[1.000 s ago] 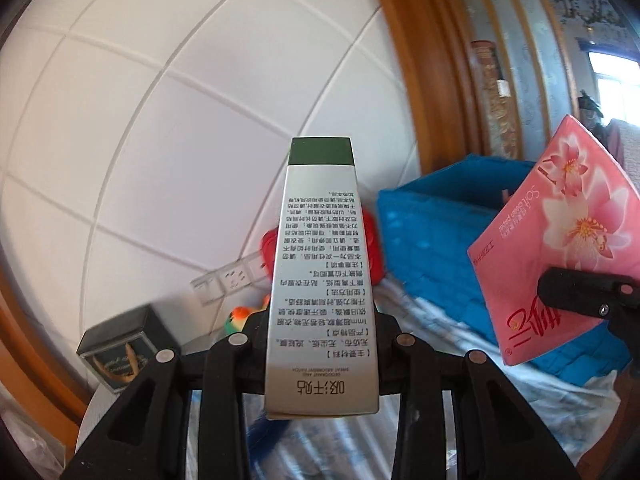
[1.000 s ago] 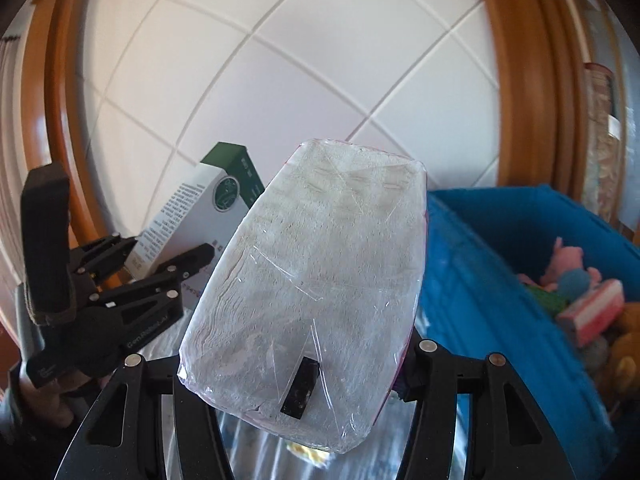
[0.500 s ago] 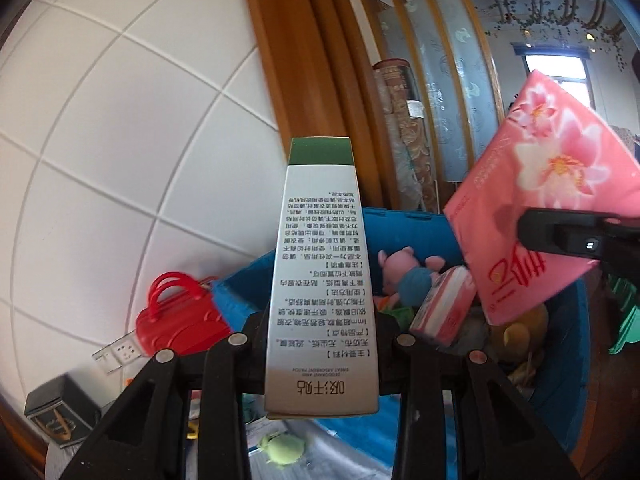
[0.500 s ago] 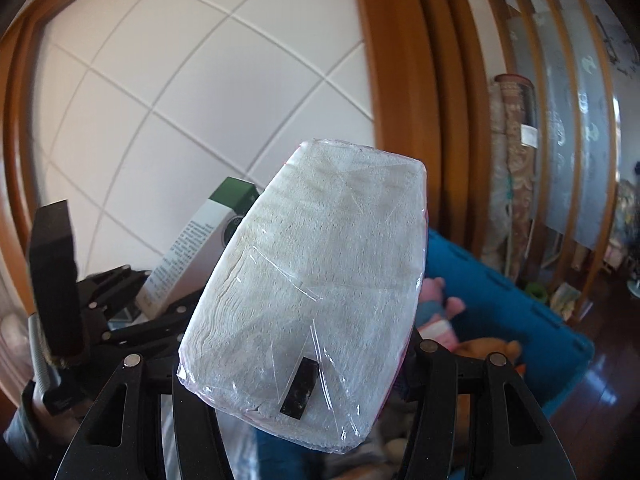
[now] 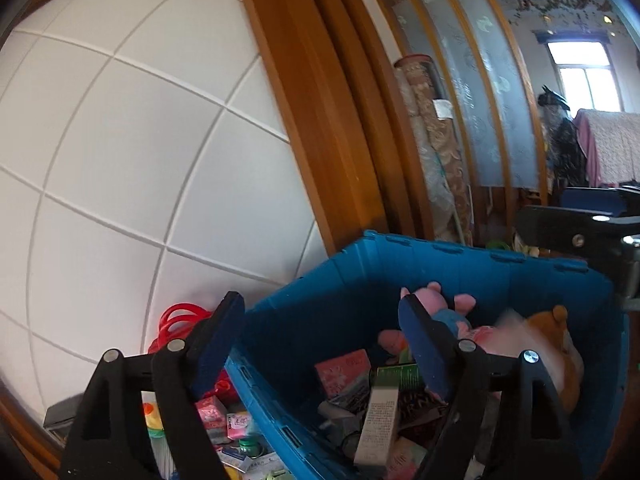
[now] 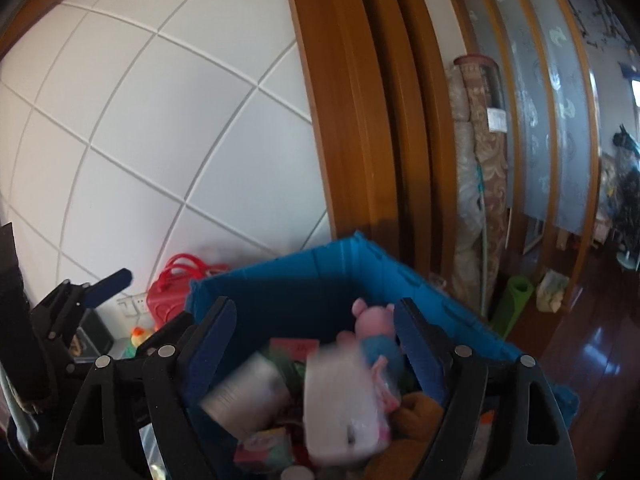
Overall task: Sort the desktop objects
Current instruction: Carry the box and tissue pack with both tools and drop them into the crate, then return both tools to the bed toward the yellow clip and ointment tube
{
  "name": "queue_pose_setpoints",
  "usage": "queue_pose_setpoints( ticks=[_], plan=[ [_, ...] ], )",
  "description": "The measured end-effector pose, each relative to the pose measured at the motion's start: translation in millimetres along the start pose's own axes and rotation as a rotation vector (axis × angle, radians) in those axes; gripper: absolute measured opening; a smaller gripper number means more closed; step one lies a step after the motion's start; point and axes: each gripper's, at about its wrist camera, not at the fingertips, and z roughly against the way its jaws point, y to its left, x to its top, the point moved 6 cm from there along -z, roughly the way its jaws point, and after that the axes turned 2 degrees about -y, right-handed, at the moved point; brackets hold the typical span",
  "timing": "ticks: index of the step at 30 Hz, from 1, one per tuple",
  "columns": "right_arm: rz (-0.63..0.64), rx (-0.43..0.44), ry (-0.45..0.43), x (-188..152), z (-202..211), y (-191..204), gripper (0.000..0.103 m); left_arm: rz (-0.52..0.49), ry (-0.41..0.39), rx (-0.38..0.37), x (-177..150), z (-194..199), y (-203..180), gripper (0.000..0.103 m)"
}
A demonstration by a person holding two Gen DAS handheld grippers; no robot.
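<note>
A blue plastic bin (image 5: 348, 276) (image 6: 280, 280) holds plush toys and small boxes. My left gripper (image 5: 320, 344) is open and empty above its left rim. The silver box with a green top (image 5: 378, 416) lies in the bin below it, and shows blurred in the right wrist view (image 6: 244, 396). My right gripper (image 6: 316, 348) is open and empty over the bin. The clear-wrapped tissue pack (image 6: 340, 412) is blurred beneath it among the toys. A pink pig plush (image 5: 436, 304) (image 6: 372, 320) lies at the bin's back.
A red toy bag (image 5: 180, 320) (image 6: 172, 284) stands by the white tiled wall left of the bin. Small boxes and jars (image 5: 228, 424) lie on the table beside the bin. A wooden door frame (image 6: 360, 120) rises behind it.
Both grippers have opened over the bin. The silver box and the tissue pack have dropped from them into the bin. Both views have swung right and down.
</note>
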Motion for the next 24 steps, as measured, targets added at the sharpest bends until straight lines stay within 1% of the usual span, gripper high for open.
queue_pose_setpoints(
  ticks=[1, 2, 4, 6, 8, 9, 11, 16, 19, 24],
  plan=[
    [0.002, 0.0, -0.015, 3, 4, 1, 0.086, 0.01, 0.006, 0.003, -1, -1, 5, 0.079],
    [0.002, 0.002, -0.024, 6, 6, 3, 0.092, 0.019, 0.01, 0.011, -6, 2, 14, 0.079],
    [0.009, 0.012, -0.047, 7, 14, 10, 0.095, 0.03, 0.014, 0.029, -12, 3, 24, 0.079],
    [0.025, 0.024, -0.06, 5, 20, 19, 0.096, 0.034, 0.022, 0.042, -22, 10, 31, 0.079],
    [0.04, 0.038, -0.063, -3, 28, 32, 0.099, 0.039, 0.029, 0.062, -23, 9, 34, 0.079],
    [0.048, 0.048, -0.066, -8, 32, 38, 0.1, 0.043, 0.032, 0.066, -26, 10, 35, 0.079],
    [0.063, 0.057, -0.068, -12, 28, 36, 0.101, 0.053, 0.039, 0.076, -28, 12, 38, 0.079],
    [0.117, 0.073, -0.062, -34, 35, 55, 0.102, 0.064, 0.044, 0.111, -39, 26, 46, 0.079],
    [0.119, 0.084, -0.06, -44, 37, 60, 0.102, 0.071, 0.043, 0.142, -48, 37, 52, 0.079],
    [0.127, 0.11, -0.037, -64, 36, 71, 0.103, 0.089, 0.036, 0.22, -67, 58, 68, 0.079]
  ],
)
